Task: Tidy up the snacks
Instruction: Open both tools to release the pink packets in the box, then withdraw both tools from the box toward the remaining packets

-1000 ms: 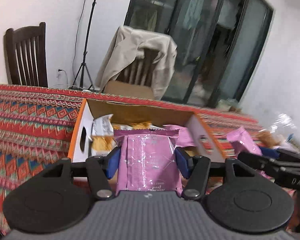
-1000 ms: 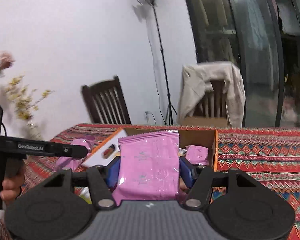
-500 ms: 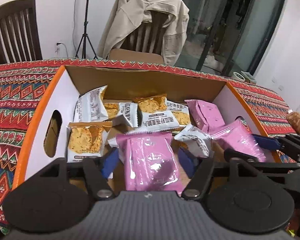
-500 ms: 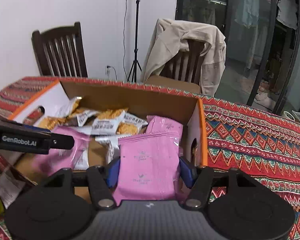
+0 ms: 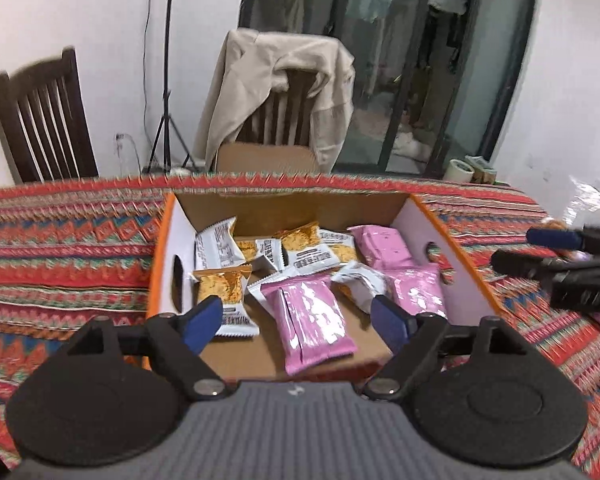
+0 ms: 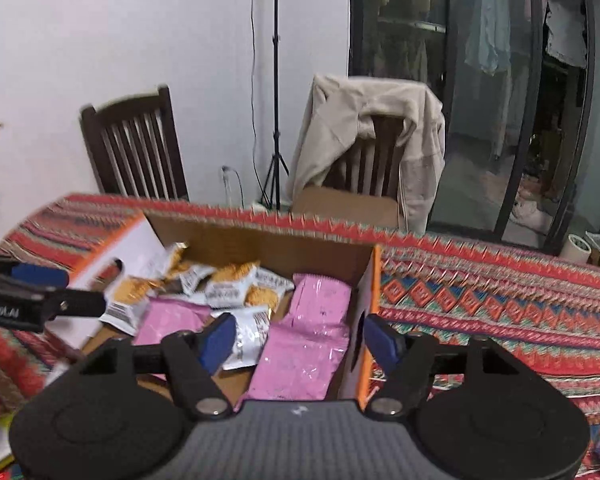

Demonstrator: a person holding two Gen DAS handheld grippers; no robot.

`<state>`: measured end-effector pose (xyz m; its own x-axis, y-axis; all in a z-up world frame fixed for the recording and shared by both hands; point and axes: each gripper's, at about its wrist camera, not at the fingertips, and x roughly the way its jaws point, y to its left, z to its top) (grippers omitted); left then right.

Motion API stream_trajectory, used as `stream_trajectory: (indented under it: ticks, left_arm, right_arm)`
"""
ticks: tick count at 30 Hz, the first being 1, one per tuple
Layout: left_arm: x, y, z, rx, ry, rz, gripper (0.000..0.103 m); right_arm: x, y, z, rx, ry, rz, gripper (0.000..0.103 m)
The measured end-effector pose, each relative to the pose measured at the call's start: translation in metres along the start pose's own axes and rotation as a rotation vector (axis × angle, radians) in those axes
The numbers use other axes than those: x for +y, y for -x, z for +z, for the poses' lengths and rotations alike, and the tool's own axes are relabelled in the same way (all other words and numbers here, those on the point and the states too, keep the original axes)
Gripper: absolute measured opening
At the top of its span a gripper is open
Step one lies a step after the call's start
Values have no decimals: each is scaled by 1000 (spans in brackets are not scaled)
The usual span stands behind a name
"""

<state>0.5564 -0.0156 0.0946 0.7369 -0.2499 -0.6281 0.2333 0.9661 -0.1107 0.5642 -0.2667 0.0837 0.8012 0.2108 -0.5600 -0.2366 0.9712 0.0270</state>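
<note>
An open cardboard box with orange edges sits on the patterned tablecloth and holds several white-and-orange snack packets and pink ones. My left gripper hovers at the box's near edge, jaws opening. A pink packet lies loose on the box floor between its fingers, clear of the pads. My right gripper hangs over the box's right side, jaws also opening. Another pink packet lies free below it against the right wall. Each gripper shows in the other's view: right gripper, left gripper.
Behind the table stand a dark wooden chair, a chair draped with a beige jacket and a tripod stand. Glass doors fill the back right. A clear bag lies on the cloth right of the box.
Both grippers carried pink packets over the box, widened their jaws and let go. The packets now lie inside. Both views have pulled back from the box.
</note>
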Motion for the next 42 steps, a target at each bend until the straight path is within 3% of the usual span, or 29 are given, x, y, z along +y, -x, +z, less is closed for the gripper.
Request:
stream_trajectory:
  ticks: [2,11,22,28,33,37,42]
  left_arm:
    - [-4,30,-8,-39,-17,9,84]
    - [-25,153,-65,-179,-38,-25,88]
    - [-66,260,-175,-378,-84,40,98]
    - [-86,273,-233,-336,-33,20,98]
    - [-88,263,-265,-243,-12,22,98]
    - [-83,260,-274,-208,1,41,98]
    - [-83,258,-270,-214,-8,29,98]
  right_arm:
    - [-2,26,1,-30,5,9,82]
    - [2,149,-36,-143,65,53,83]
    - [45,273,-135,-269,194,109,94]
    - [66,297,-193,-264,208,170,95]
    - [70,293,-239,-211,112,210,95]
    - [72,279,-268,-134,64,206,95]
    - [73,277,-276,-125,49,194,95]
